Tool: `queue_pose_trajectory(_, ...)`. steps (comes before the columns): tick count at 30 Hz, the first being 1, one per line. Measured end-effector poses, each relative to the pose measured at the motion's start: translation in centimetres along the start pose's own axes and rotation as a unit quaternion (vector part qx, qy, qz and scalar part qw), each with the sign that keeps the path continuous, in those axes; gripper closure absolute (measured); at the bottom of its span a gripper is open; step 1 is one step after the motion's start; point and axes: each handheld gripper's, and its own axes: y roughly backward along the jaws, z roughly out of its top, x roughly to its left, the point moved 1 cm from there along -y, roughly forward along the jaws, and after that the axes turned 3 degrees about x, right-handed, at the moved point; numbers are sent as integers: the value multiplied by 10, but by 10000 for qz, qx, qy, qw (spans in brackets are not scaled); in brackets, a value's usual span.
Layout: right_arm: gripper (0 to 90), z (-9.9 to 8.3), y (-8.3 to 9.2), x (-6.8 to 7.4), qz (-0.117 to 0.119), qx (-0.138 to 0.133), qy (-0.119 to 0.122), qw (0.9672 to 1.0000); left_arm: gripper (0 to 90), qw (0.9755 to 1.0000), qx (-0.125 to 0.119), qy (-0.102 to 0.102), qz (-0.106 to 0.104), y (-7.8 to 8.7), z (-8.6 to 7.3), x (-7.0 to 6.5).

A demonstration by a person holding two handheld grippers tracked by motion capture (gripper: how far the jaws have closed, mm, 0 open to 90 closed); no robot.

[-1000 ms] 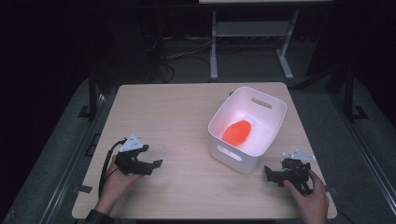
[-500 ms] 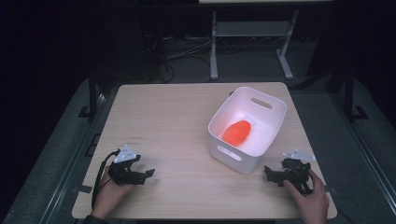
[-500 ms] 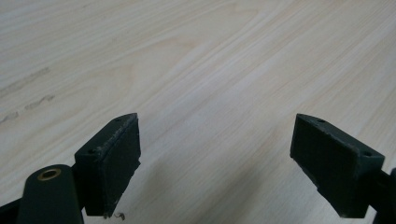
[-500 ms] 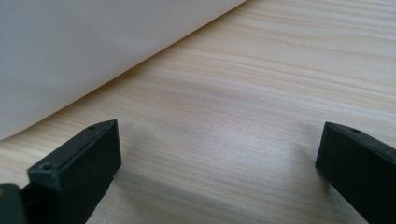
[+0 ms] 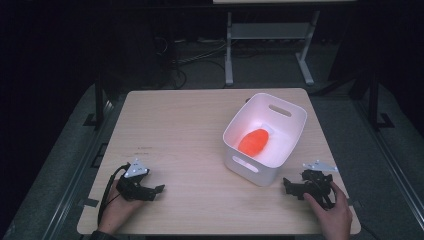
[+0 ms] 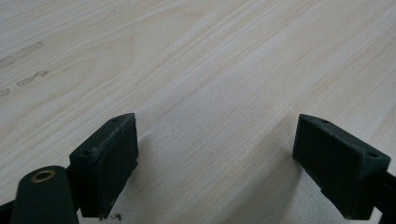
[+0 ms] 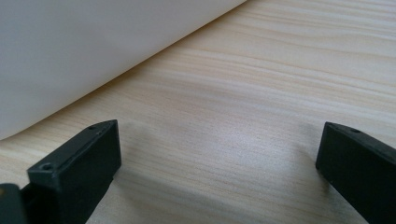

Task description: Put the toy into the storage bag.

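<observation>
A white bin (image 5: 265, 134) stands right of centre on the wooden table (image 5: 185, 120). An orange oval object (image 5: 253, 141) lies on its floor. My left gripper (image 5: 156, 190) rests low on the table near the front left corner, held by a hand, jaws wide apart over bare wood (image 6: 215, 140). My right gripper (image 5: 286, 186) sits at the front right, just before the bin's near corner, also open with nothing between its jaws (image 7: 219, 158). In the right gripper view the bin's white wall (image 7: 93, 51) rises at the upper left.
The table's front edge runs just below both hands. A metal stand (image 5: 270, 40) and cables (image 5: 195, 55) sit on the dark floor beyond the far edge. Bare wood spans the table's left and middle.
My left gripper has drawn back toward the front left corner and lowered onto the table. The right gripper has stayed put.
</observation>
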Motion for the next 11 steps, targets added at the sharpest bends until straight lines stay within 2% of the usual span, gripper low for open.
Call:
queue_pose_trajectory(4, 0, 0, 0, 0, 0, -1, -1, 10000, 125, 9999, -111, -38, -8, -1, -3, 0)
queue_pose_trajectory(11, 0, 0, 0, 0, 1, 0, 0, 10000, 126, 9999, -111, -45, -10, -1, -3, 0)
